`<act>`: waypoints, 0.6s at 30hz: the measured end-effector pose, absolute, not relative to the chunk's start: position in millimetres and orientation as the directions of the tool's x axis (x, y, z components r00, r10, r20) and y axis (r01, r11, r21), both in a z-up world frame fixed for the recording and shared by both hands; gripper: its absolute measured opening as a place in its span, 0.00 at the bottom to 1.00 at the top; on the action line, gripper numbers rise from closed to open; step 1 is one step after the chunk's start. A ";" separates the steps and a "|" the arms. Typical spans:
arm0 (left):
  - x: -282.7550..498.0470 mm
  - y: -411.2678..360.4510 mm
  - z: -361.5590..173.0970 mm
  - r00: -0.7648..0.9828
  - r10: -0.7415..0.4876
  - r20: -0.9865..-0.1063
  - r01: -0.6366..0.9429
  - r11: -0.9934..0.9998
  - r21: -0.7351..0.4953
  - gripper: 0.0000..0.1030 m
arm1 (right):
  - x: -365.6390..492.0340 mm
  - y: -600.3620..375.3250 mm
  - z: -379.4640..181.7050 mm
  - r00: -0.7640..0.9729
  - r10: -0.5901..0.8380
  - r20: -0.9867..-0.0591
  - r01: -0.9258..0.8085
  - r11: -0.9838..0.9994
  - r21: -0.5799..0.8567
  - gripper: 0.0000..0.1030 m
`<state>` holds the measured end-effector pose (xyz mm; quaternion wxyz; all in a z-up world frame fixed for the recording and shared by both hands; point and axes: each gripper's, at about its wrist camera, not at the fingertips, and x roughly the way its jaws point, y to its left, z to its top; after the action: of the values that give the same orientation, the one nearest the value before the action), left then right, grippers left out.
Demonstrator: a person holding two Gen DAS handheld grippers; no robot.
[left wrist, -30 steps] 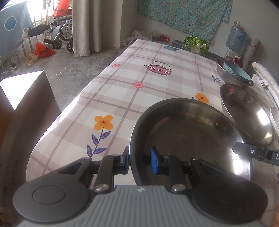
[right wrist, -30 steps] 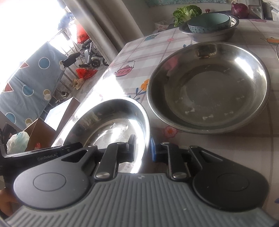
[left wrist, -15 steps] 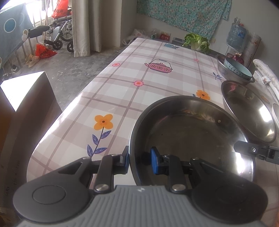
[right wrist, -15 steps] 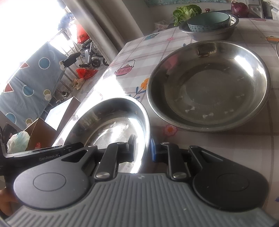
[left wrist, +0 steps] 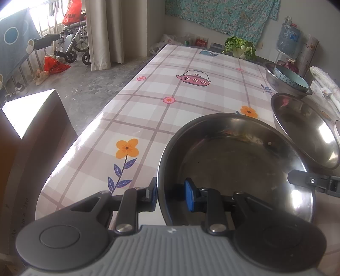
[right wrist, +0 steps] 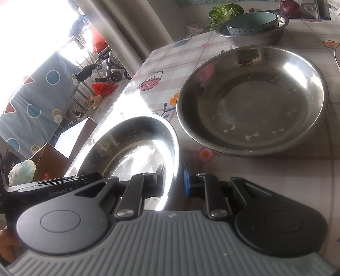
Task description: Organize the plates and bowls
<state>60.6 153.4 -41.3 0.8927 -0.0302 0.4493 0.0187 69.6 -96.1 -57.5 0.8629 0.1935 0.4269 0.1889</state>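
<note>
A steel plate point(left wrist: 235, 167) is held between both grippers just above the table. My left gripper point(left wrist: 171, 194) is shut on its near left rim, one finger inside, one outside. My right gripper point(right wrist: 173, 180) is shut on the opposite rim of the same plate point(right wrist: 136, 148); its finger shows in the left wrist view point(left wrist: 306, 180). A larger steel plate point(right wrist: 252, 97) lies on the table just beyond, also in the left wrist view point(left wrist: 306, 127). Further back a teal bowl point(right wrist: 252, 22) sits inside a steel bowl point(right wrist: 255, 37).
The table has a checked flowered cloth point(left wrist: 170, 89). A cabbage point(left wrist: 240, 46) and a red onion point(right wrist: 290, 6) lie at the far end. A white dish rim point(left wrist: 336, 129) shows at the right. A cardboard box point(left wrist: 31, 118) stands left of the table.
The held plate and both grippers have shifted slightly; the large plate appears a little farther off. Both grips are unchanged.
</note>
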 end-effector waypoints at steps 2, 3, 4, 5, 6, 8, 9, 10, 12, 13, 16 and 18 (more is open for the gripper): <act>60.6 153.3 -41.2 0.596 0.007 -0.803 -0.060 0.998 -0.036 0.26 | 69.6 -96.1 -57.6 0.564 0.491 -0.664 -0.160 0.854 0.496 0.16; 60.6 153.3 -41.2 0.596 0.007 -0.803 -0.060 0.998 -0.035 0.26 | 69.6 -95.9 -57.6 0.564 0.492 -0.664 -0.161 0.853 0.496 0.16; 60.7 153.3 -41.1 0.596 0.007 -0.803 -0.059 0.998 -0.035 0.26 | 69.1 -96.3 -57.8 0.563 0.492 -0.664 -0.161 0.853 0.496 0.16; 60.7 153.1 -41.1 0.596 0.005 -0.803 -0.058 0.998 -0.037 0.26 | 69.2 -96.2 -57.8 0.563 0.493 -0.664 -0.162 0.853 0.496 0.16; 60.4 153.3 -41.0 0.598 0.005 -0.802 -0.059 0.998 -0.038 0.26 | 68.7 -96.3 -57.4 0.562 0.494 -0.664 -0.163 0.853 0.496 0.16; 60.4 153.8 -41.1 0.601 0.006 -0.799 -0.059 0.998 -0.037 0.26 | 67.8 -95.0 -56.1 0.562 0.497 -0.661 -0.170 0.852 0.495 0.16; 60.6 153.9 -41.2 0.603 0.006 -0.798 -0.059 0.998 -0.038 0.26 | 67.6 -94.2 -55.3 0.563 0.496 -0.661 -0.173 0.853 0.493 0.16; 60.3 154.3 -41.1 0.605 0.004 -0.797 -0.060 0.997 -0.040 0.26 | 67.3 -93.7 -54.8 0.565 0.492 -0.663 -0.175 0.856 0.486 0.16; 59.4 154.9 -40.4 0.608 0.001 -0.794 -0.062 0.997 -0.047 0.26 | 67.3 -93.2 -54.4 0.566 0.489 -0.664 -0.176 0.858 0.482 0.17; 58.9 155.9 -40.4 0.609 0.000 -0.793 -0.063 0.997 -0.049 0.26 | 67.2 -93.0 -54.1 0.566 0.489 -0.664 -0.176 0.858 0.482 0.17; 59.2 155.4 -39.8 0.610 -0.002 -0.792 -0.062 0.997 -0.050 0.26 | 67.1 -93.0 -53.8 0.568 0.487 -0.664 -0.176 0.859 0.480 0.17; 59.4 154.6 -39.1 0.611 -0.002 -0.791 -0.062 0.997 -0.051 0.26 | 67.4 -92.5 -53.5 0.571 0.483 -0.664 -0.177 0.862 0.475 0.17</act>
<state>59.4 154.6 -39.1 0.8969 -0.0365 0.4405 0.0167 67.4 -92.5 -53.5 0.8675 0.1811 0.4224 0.1902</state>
